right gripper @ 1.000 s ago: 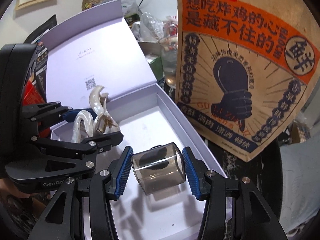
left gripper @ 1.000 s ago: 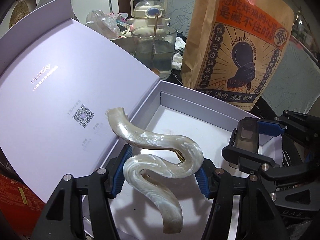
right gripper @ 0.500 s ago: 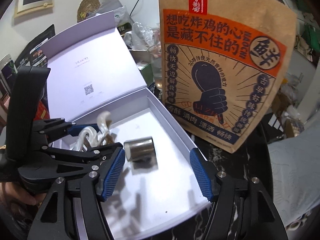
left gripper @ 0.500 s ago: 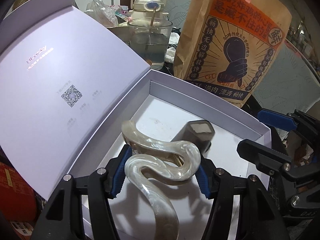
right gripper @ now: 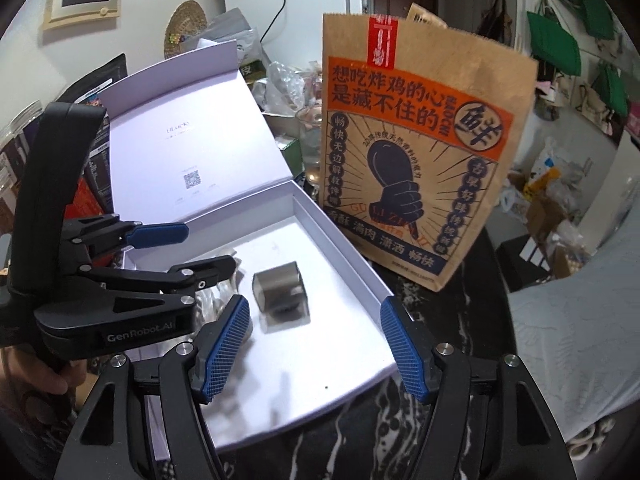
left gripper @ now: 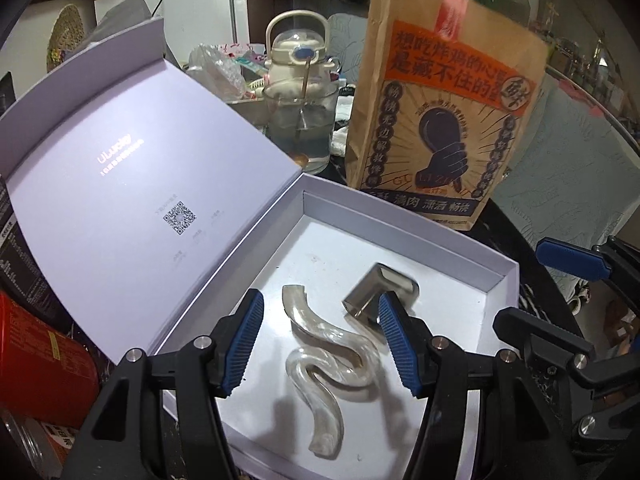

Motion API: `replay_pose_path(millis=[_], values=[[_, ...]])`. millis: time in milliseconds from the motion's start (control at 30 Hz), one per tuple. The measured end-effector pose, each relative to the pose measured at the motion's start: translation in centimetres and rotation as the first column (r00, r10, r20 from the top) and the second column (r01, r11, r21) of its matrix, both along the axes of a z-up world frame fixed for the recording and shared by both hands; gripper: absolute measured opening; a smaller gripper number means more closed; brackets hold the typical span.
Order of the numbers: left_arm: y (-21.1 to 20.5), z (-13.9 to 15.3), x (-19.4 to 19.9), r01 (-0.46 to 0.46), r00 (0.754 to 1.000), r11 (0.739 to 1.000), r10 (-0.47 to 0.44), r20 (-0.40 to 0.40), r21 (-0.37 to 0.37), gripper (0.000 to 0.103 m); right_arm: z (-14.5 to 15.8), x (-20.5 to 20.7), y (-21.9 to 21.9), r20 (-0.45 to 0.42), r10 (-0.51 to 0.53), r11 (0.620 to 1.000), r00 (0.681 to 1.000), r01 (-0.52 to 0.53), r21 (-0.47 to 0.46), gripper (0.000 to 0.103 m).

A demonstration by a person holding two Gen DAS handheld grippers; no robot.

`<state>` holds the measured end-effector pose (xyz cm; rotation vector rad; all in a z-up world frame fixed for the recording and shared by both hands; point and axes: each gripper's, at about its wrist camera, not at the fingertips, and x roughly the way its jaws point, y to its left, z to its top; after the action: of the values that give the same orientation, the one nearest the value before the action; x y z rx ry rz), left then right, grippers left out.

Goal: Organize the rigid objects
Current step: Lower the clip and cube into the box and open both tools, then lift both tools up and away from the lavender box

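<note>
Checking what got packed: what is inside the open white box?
Inside the white box lie a pearly wavy hair clip and a smoky clear block. A hand-held gripper hides part of the floor near the front edge.

A pearly, S-curved hair clip (left gripper: 334, 364) is lying flat on the floor of the open white box (left gripper: 404, 216), with a smoky translucent block (left gripper: 378, 290) sitting tilted just beside it at its two o'clock.
</note>
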<state>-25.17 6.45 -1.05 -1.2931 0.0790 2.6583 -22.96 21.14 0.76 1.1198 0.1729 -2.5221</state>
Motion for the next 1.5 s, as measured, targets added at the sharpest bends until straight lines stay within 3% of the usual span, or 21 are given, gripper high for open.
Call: replay_pose_path(millis=[600,633,700,767,1000,1500], values=[[-0.1,6.4,7.0,-0.007,0.989,1.0,0.006,-0.148,-0.001,0.06,5.4,7.0,0.8,-0.137,-0.026,0.999,0.99,0.024,-0.021,0.073],[-0.1,6.6,7.5,-0.006,0.988,1.0,0.006,-0.153,-0.003,0.061,5.6,7.4,0.8,-0.144,-0.033,0.999,0.989,0.03,-0.021,0.074],[-0.2,7.0,8.3,-0.006,0.987,1.0,0.006,-0.161,0.0,0.084,6.1,8.3,0.9,-0.158,-0.044,0.999,0.986,0.041,-0.023,0.076],[-0.4,7.5,9.2,-0.003,0.984,1.0,0.004,-0.18,0.009,0.093,6.6,9.1,1.0,-0.17,-0.049,0.999,0.984,0.045,-0.026,0.079],[-1.2,8.7,11.9,-0.007,0.978,1.0,0.011,-0.209,0.02,0.097,8.2,12.4,1.2,-0.221,-0.073,0.997,0.973,0.065,-0.042,0.087],[-3.8,8.4,17.6,-0.039,0.975,0.999,0.044,-0.218,0.027,0.098,8.2,18.7,0.6,-0.231,-0.12,0.992,0.966,0.109,-0.063,0.09]])
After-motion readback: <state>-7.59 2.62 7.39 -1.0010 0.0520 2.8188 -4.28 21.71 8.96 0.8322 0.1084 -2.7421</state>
